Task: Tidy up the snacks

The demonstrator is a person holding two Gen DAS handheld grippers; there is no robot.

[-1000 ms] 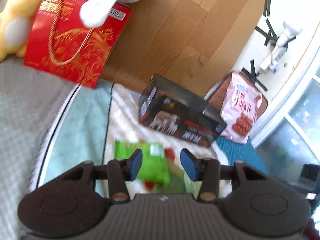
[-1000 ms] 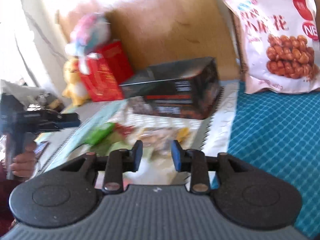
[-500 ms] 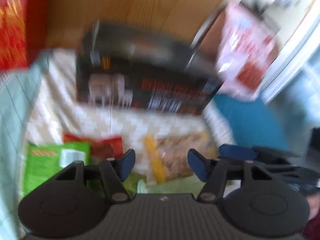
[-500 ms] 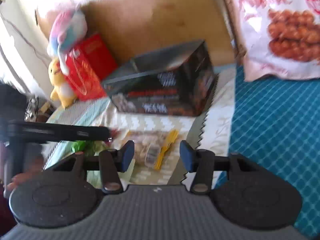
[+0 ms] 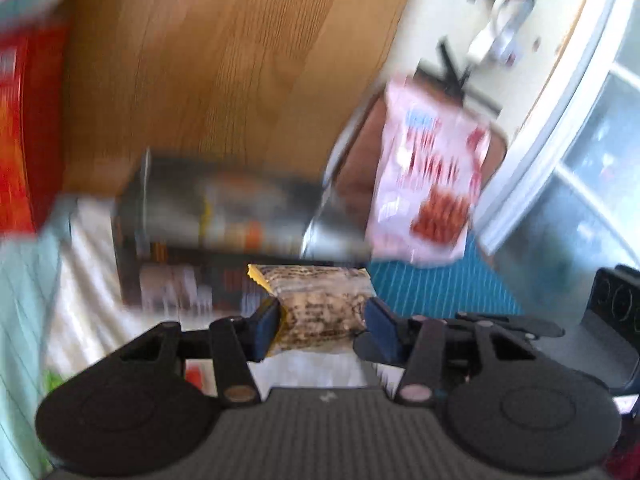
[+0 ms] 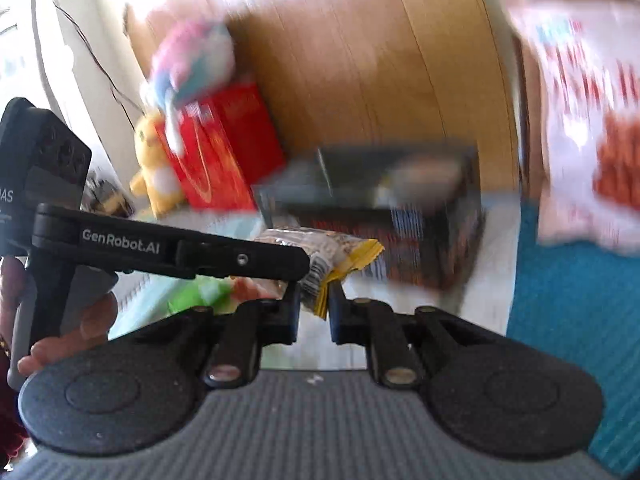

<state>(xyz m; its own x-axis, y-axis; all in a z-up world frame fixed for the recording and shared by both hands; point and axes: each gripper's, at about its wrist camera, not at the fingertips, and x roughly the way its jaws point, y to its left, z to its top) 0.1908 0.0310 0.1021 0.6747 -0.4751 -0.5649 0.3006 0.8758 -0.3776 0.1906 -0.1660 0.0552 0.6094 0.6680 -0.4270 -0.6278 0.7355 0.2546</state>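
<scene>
Both tools on one snack packet [image 5: 320, 312], lifted clear of the patterned cloth [image 5: 88, 280] in front of the dark box [image 5: 216, 216]; left gripper [image 5: 322, 326] clamped across the packet's width, pads against both flanks; right gripper [image 6: 314, 312] pinched on its yellow crimped end [image 6: 352, 262], jaws nearly closed. Long axis along the left fingers, pointing away toward the box; right tool crossing from the side; probably a handover or joint carry.

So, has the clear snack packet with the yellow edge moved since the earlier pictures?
Yes. The clear yellow-edged snack packet has risen off the cloth, now overlapping the black box front, in the left claw.
</scene>
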